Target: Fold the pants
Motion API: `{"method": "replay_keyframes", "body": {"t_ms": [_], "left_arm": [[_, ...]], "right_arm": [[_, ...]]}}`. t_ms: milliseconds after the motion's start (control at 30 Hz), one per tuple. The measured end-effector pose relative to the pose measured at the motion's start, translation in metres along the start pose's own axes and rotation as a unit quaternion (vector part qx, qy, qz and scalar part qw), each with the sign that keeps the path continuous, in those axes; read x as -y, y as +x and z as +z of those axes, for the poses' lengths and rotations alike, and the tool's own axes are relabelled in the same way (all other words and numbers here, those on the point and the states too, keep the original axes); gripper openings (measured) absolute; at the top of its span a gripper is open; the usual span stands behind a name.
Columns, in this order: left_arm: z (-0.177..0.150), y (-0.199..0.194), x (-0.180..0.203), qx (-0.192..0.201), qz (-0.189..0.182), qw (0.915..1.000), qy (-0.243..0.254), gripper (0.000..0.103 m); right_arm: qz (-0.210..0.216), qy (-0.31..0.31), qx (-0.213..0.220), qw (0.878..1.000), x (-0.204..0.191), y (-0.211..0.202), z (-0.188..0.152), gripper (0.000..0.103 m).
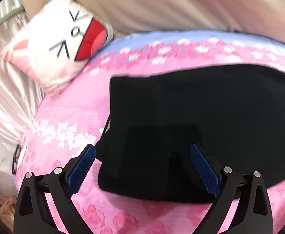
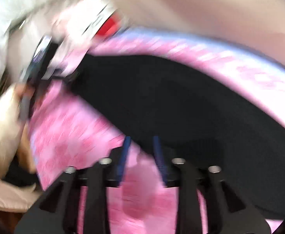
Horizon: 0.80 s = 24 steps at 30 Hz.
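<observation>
Black pants (image 1: 201,120) lie folded flat on the pink floral bedspread (image 1: 68,113) of the bed. My left tool (image 1: 142,150) hovers over their near edge, fingers spread wide, gripping nothing. My right tool (image 2: 141,142) sits at the pants' edge, fingers a narrow gap apart; motion blur hides whether fabric is caught. Cartoon-face pillow (image 1: 58,41) lies beyond the pants.
</observation>
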<state>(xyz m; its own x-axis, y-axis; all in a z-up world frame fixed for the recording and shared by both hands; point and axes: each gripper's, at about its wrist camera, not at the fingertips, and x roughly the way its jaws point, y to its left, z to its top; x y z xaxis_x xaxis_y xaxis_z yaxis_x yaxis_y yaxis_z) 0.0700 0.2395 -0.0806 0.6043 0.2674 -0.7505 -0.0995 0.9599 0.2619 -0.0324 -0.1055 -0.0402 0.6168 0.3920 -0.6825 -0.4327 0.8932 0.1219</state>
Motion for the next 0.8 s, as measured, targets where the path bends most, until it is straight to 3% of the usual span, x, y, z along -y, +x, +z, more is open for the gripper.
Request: {"method": "replay_keyframes", "body": {"t_ms": [67, 100, 167, 267, 367, 567, 667, 800], "left_arm": [[0.000, -0.018, 0.011, 0.019, -0.018, 0.9996, 0.005, 0.097], [0.000, -0.026, 0.019, 0.025, -0.026, 0.9993, 0.008, 0.097], [0.000, -0.031, 0.033, 0.031, -0.040, 0.9986, 0.016, 0.097], [0.001, -0.036, 0.060, 0.034, -0.062, 0.9970, 0.031, 0.097], [-0.001, -0.039, 0.080, 0.031, -0.079, 0.9956, 0.040, 0.097], [-0.003, -0.048, 0.084, 0.035, -0.095, 0.9945, 0.028, 0.097], [-0.001, -0.044, 0.081, 0.031, -0.079, 0.9960, 0.028, 0.097], [0.003, -0.041, 0.073, 0.030, -0.075, 0.9966, 0.018, 0.097]], "right_arm": [[-0.017, 0.014, 0.013, 1.000, 0.028, -0.020, -0.010, 0.056], [-0.035, -0.003, 0.000, 0.999, 0.037, -0.024, -0.018, 0.056], [-0.063, -0.054, -0.030, 0.996, 0.033, -0.019, -0.026, 0.056], [-0.048, -0.125, -0.052, 0.990, 0.010, 0.000, -0.033, 0.054], [-0.054, -0.156, -0.064, 0.984, -0.009, 0.028, -0.030, 0.053], [-0.006, -0.103, -0.094, 0.990, 0.009, 0.058, -0.018, 0.031], [0.017, -0.092, -0.106, 0.990, 0.003, 0.050, -0.015, 0.005], [0.018, -0.105, -0.111, 0.988, -0.029, 0.047, -0.028, 0.005]]}}
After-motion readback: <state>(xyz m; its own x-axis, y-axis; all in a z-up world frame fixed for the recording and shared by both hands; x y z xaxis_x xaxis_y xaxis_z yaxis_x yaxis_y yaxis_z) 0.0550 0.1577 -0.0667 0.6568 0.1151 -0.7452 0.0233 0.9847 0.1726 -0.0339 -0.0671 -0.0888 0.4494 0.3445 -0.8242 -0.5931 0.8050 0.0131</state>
